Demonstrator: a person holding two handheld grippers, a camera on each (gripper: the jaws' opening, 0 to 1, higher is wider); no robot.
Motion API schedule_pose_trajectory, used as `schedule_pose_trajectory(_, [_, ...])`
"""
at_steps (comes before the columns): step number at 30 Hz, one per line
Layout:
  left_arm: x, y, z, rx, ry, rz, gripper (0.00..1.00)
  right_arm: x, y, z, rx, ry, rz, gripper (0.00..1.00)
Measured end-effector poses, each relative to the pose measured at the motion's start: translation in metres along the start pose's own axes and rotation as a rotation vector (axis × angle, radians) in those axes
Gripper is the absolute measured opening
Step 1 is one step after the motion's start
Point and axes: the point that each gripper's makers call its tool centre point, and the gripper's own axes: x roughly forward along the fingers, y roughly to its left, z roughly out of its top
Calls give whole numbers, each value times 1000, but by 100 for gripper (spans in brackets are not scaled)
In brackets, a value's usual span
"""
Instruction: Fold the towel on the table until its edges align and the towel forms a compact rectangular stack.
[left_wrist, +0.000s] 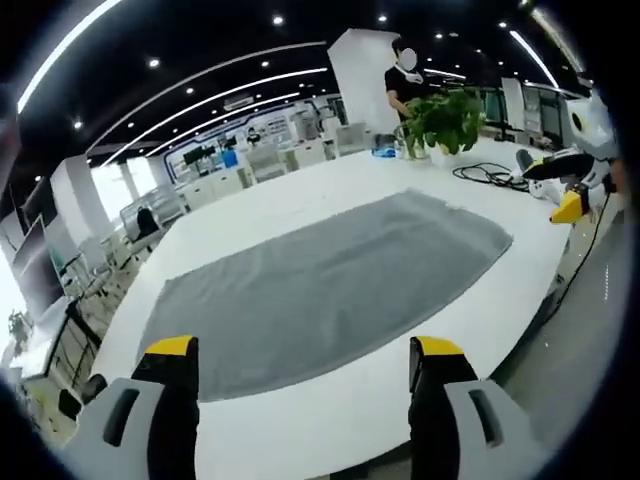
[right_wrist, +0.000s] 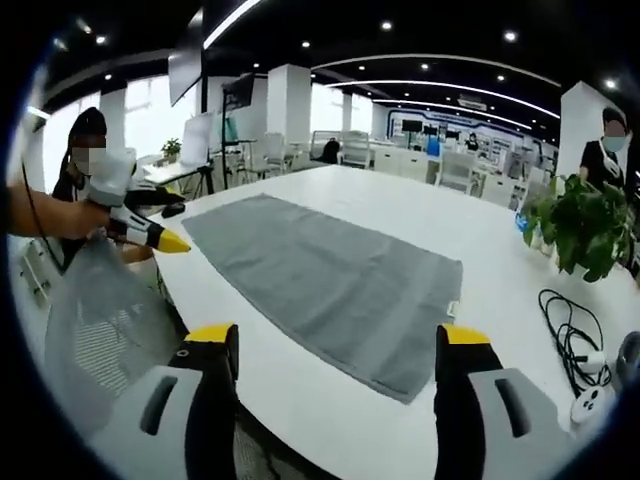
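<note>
**One grey towel, flat and unfolded**

One grey towel (left_wrist: 325, 290) lies spread in a single layer on the white table (left_wrist: 330, 415), its edges straight and its surface smooth. I see it just ahead of my left gripper (left_wrist: 305, 365), whose yellow-tipped jaws stand wide apart, holding nothing. My right gripper (right_wrist: 340, 350) is likewise spread wide and empty, short of the towel's near corner. A potted plant (right_wrist: 578, 225) and a black cable (right_wrist: 565, 330) sit off to its right.
</note>
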Motion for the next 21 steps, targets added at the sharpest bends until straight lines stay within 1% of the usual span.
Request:
schedule_pose_trajectory(5, [7, -19, 24, 17, -33, -50, 87, -6, -21, 18, -40, -22, -2, 79])
schedule_pose_trajectory(6, [8, -24, 27, 26, -41, -60, 87, -7, -26, 21, -50, -20, -3, 78])
schedule_pose_trajectory(8, [10, -31, 29, 43, -41, -77, 85, -9, -34, 28, -62, -27, 6, 78])
schedule_pose_trajectory(10, [13, -45, 31, 52, -36, -126, 84, -11, -42, 34, -61, -32, 11, 76])
schedule_pose_trajectory(12, [16, -56, 34, 78, -36, -156, 81, -14, -52, 43, -55, -36, 16, 75])
schedule_pose_trajectory(13, [16, -61, 37, 85, -38, -166, 80, -16, -58, 51, -55, -51, 18, 75])
schedule_pose_trajectory(14, [17, -67, 41, 97, -46, -181, 78, -16, -60, 53, -55, -53, 19, 74])
schedule_pose_trajectory(15, [19, -70, 44, 103, -50, -189, 78, -18, -66, 61, -53, -58, 22, 73])
schedule_pose_trajectory(16, [20, -74, 46, 102, -51, -198, 77, -18, -68, 63, -54, -59, 22, 72])
schedule_pose_trajectory(19, [25, -93, 58, 107, -60, -249, 77, -19, -82, 77, -72, -76, 26, 72])
schedule_pose_trajectory(21, [27, -110, 70, 132, -87, -298, 75, -18, -89, 83, -81, -82, 25, 71])
